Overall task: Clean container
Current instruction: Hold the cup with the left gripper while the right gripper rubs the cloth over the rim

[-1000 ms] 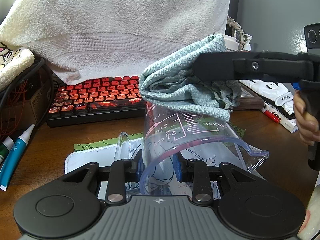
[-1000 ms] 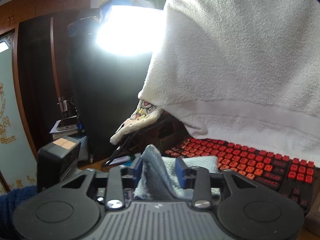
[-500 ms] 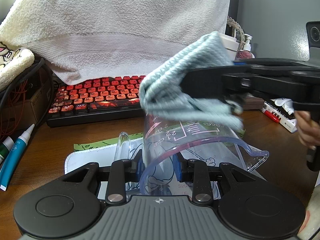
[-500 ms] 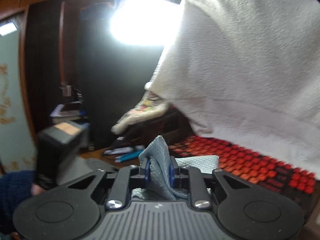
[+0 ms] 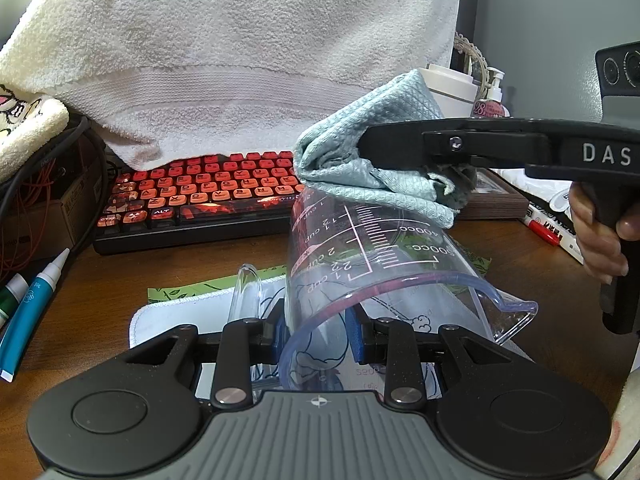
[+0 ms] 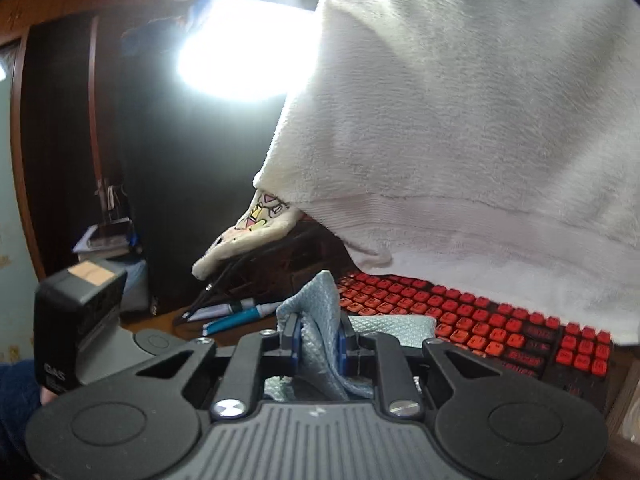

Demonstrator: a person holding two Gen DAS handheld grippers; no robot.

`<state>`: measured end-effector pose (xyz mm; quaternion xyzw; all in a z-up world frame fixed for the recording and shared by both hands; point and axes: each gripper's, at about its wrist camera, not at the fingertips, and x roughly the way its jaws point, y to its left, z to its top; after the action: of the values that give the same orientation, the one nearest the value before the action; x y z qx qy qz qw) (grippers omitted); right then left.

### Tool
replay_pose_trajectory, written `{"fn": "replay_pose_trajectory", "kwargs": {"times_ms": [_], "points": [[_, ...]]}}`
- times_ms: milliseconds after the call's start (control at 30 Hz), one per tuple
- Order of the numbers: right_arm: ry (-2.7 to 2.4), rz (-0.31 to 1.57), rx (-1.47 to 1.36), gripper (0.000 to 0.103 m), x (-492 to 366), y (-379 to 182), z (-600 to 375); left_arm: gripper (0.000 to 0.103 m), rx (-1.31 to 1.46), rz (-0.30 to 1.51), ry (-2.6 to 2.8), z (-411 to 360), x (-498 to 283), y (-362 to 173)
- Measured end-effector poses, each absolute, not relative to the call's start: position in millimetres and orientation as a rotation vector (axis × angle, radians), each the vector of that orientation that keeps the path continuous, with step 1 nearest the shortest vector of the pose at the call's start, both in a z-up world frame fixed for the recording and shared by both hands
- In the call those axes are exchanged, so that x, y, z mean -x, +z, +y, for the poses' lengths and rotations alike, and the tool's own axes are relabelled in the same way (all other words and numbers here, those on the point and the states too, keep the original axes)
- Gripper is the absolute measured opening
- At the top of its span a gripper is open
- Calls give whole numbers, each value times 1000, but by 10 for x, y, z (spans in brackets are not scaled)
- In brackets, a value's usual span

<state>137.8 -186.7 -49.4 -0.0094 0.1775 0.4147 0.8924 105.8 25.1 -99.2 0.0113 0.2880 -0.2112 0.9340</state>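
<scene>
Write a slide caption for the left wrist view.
Left gripper holds a clear measuring cup; right gripper brings a teal cloth.

Both grippers, left gripper (image 5: 320, 330) and right gripper (image 6: 318, 340), are built of matte black plastic with ribbed grey housings, silver screws, blue finger pads and white "DAS" lettering.

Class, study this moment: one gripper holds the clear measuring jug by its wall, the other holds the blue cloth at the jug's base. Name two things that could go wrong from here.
1. The left gripper pinches only the thin rim wall of the tilted measuring jug; pressure from wiping may twist it loose.
2. The right gripper clamps just one fold of the blue cloth, so the cloth may slip out mid-wipe.
</scene>
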Motion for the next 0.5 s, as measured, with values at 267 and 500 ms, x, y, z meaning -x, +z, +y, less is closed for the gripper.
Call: {"fn": "replay_pose_trajectory", "kwargs": {"times_ms": [267,500], "points": [[1053,379,60,16,-1162,-466,-1712,30,-22,590,-432,249,-1049,-990],[949,361,70,16,-1252,-475,-1748,30,-23,589,-432,257,-1051,-989]]}}
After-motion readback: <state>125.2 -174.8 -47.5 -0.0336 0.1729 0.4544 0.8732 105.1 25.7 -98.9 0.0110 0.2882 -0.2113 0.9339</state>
